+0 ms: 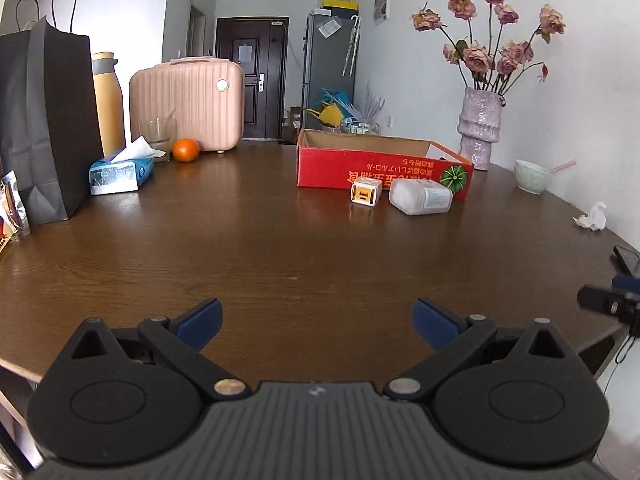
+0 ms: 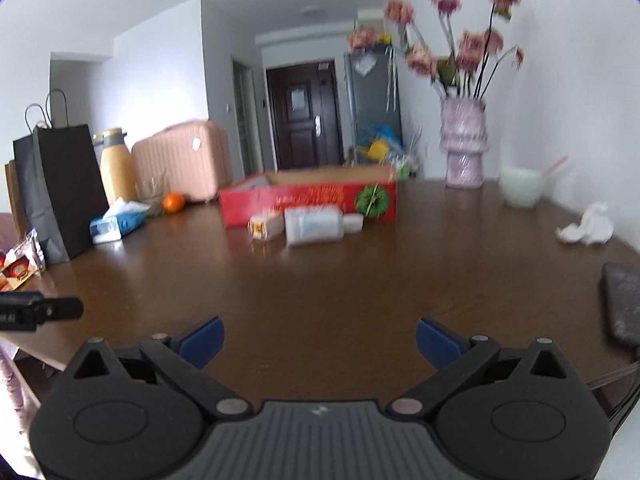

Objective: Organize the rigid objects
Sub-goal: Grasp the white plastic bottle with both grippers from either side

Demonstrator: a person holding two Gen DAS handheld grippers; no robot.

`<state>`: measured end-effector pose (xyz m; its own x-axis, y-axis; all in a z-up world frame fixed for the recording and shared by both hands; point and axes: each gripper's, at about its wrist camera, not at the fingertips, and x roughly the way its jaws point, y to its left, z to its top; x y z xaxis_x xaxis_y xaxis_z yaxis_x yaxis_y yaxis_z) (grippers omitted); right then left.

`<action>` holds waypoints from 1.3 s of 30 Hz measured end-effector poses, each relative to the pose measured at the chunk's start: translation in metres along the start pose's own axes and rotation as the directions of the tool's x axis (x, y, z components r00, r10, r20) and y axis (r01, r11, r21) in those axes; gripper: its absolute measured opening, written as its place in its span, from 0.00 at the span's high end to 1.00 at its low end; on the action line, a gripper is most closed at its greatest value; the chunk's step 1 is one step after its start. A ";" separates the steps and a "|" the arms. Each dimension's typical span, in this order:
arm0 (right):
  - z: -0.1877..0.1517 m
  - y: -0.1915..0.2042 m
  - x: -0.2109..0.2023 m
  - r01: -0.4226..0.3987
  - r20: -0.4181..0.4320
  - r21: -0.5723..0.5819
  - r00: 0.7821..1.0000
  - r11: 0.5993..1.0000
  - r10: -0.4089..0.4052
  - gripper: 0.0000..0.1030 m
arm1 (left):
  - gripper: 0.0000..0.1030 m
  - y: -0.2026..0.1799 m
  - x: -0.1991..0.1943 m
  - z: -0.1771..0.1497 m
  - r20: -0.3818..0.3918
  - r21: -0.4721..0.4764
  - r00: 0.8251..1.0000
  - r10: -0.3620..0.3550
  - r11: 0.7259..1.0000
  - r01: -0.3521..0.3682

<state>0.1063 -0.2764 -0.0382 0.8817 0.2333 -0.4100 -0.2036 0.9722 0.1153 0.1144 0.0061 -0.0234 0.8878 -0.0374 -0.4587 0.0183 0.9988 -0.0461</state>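
A shallow red cardboard box stands open on the brown table. Just in front of it lie a small white and orange cube-shaped charger and a white plastic bottle on its side. My left gripper is open and empty, low over the near table edge, well short of them. My right gripper is open and empty too, also near the front edge. The right wrist view is blurred.
On the left stand a black paper bag, a yellow flask, a pink case, a glass, an orange and a tissue pack. On the right are a vase of flowers, a pale bowl, crumpled tissue and a dark phone.
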 end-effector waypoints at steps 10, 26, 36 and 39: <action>0.023 -0.018 0.041 0.020 -0.038 0.042 0.999 0.999 -0.018 0.11 | 0.00 -0.015 0.054 0.031 -0.066 0.017 0.997 -0.035 0.999 0.036; 0.121 -0.070 0.219 -0.120 -0.078 0.219 0.987 0.968 0.140 0.54 | 0.43 -0.046 0.236 0.133 -0.171 -0.276 0.931 -0.321 0.923 0.268; 0.126 -0.085 0.307 -0.253 -0.088 0.402 0.946 0.880 0.312 0.73 | 0.62 -0.041 0.306 0.126 -0.197 -0.459 0.859 -0.472 0.819 0.345; 0.123 -0.089 0.312 -0.265 -0.082 0.450 0.939 0.852 0.335 0.72 | 0.62 -0.041 0.309 0.126 -0.186 -0.467 0.858 -0.478 0.811 0.351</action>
<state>0.4520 -0.2926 -0.0650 0.7244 0.5465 -0.4202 -0.2159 0.7587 0.6146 0.4463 -0.0424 -0.0516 0.6680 -0.5159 -0.5363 0.1118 0.7821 -0.6131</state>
